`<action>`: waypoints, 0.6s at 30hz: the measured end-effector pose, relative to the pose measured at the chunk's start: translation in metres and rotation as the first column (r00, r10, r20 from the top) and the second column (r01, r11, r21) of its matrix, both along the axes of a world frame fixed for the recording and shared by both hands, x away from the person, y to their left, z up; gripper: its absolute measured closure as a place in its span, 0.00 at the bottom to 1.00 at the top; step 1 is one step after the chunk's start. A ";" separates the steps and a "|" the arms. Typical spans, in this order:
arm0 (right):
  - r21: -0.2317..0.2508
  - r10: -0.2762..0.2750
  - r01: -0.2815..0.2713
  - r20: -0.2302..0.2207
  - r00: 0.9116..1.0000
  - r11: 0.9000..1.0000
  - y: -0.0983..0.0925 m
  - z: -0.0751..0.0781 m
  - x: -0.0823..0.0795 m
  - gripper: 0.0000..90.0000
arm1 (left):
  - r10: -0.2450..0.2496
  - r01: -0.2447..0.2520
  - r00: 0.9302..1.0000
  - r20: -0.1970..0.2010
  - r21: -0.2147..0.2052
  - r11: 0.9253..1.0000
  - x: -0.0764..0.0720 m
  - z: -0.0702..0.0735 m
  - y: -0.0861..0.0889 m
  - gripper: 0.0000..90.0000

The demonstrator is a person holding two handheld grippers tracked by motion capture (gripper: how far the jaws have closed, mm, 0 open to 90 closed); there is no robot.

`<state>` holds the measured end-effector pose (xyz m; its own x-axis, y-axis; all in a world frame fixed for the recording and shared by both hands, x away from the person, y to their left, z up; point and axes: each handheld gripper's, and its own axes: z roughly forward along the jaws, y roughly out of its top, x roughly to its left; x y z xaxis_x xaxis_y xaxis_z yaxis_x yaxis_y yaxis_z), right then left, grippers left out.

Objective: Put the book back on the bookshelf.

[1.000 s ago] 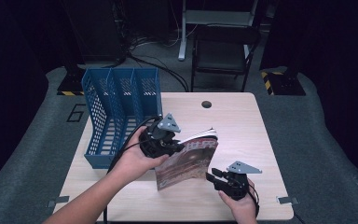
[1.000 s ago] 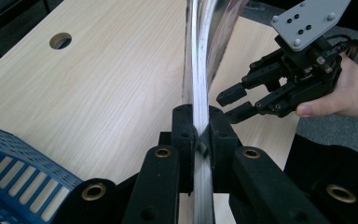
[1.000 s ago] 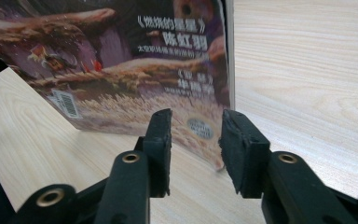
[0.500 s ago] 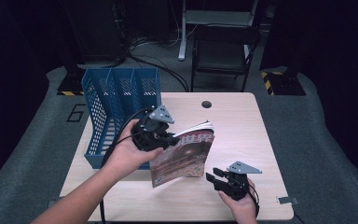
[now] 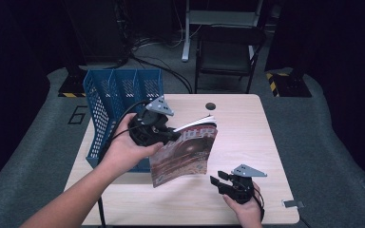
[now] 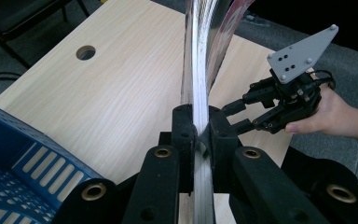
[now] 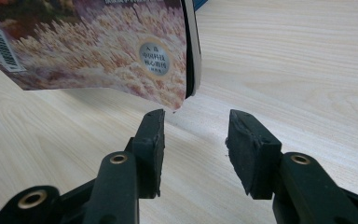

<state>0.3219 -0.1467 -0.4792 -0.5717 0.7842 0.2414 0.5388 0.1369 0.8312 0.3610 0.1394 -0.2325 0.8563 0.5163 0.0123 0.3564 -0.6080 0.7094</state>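
Blue file rack [image 5: 119, 104] is standing on the left side of the wooden table [image 5: 247, 128]. Just beside it, the left gripper [image 5: 171, 134] is squeezing the edge of a magazine [image 5: 183, 156] between its jaws and holding it up off the table, tilted. Near the front right, the right gripper [image 5: 217, 182] is resting low with its jaws apart, pointing at the magazine's bottom corner.

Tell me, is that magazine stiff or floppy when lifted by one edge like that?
Probably floppy: the magazine, clamped at one edge by the left gripper, bows along its pages. It likely is light, since one gripper holds it off the table. Its glossy cover might slip.
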 end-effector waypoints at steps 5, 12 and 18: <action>0.003 0.000 0.000 0.000 1.000 1.000 -0.001 0.000 0.000 0.63 | 0.013 -0.013 1.000 0.000 -0.007 1.000 0.001 0.008 0.000 0.93; -0.005 -0.008 0.008 -0.011 1.000 1.000 -0.001 -0.001 0.001 0.62 | 0.036 -0.035 0.999 0.009 -0.013 0.999 0.006 0.023 0.001 0.93; -0.015 -0.017 0.017 -0.003 1.000 1.000 -0.002 -0.002 0.002 0.62 | 0.059 -0.059 0.998 0.017 -0.011 0.998 0.010 0.035 0.004 0.93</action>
